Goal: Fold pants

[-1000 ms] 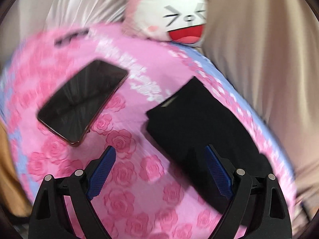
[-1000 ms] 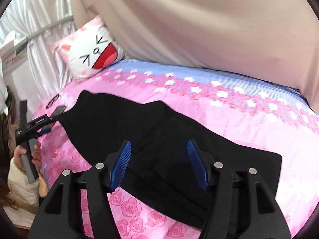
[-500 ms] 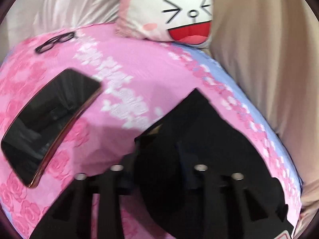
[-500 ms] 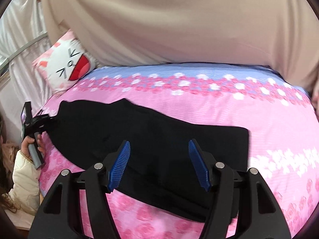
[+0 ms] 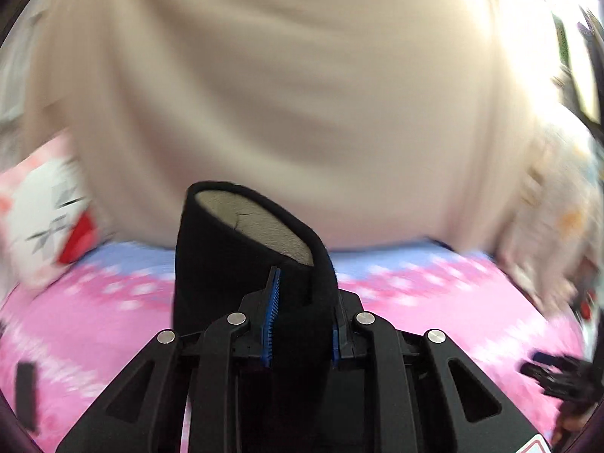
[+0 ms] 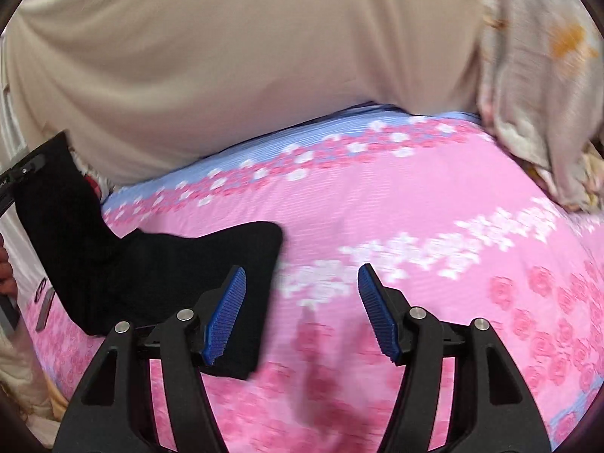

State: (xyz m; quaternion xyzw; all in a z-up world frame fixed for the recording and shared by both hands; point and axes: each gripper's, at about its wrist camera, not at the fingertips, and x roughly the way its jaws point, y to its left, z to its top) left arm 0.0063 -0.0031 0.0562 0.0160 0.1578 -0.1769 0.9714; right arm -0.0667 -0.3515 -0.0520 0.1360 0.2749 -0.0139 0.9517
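The black pants [image 6: 158, 275] lie on the pink flowered bedspread [image 6: 434, 234] at the left of the right wrist view, with one end lifted up at the far left. My left gripper [image 5: 302, 324] is shut on that lifted end of the pants [image 5: 241, 264], which stands up between the blue pads and shows a beige lining. It also shows in the right wrist view [image 6: 22, 170]. My right gripper [image 6: 302, 313] is open and empty, low over the bedspread just right of the pants' near edge.
A beige curtain [image 6: 245, 56] hangs behind the bed. A white and red cartoon pillow [image 5: 49, 222] lies at the back left. A flowered quilt [image 6: 536, 87] is bunched at the right. A phone [image 6: 45, 307] and glasses [image 6: 39, 288] lie at the bed's left edge.
My left gripper has shut on the pants' end and lifted it, swinging to the right. My right gripper has moved right, past the pants' other end, and stays open.
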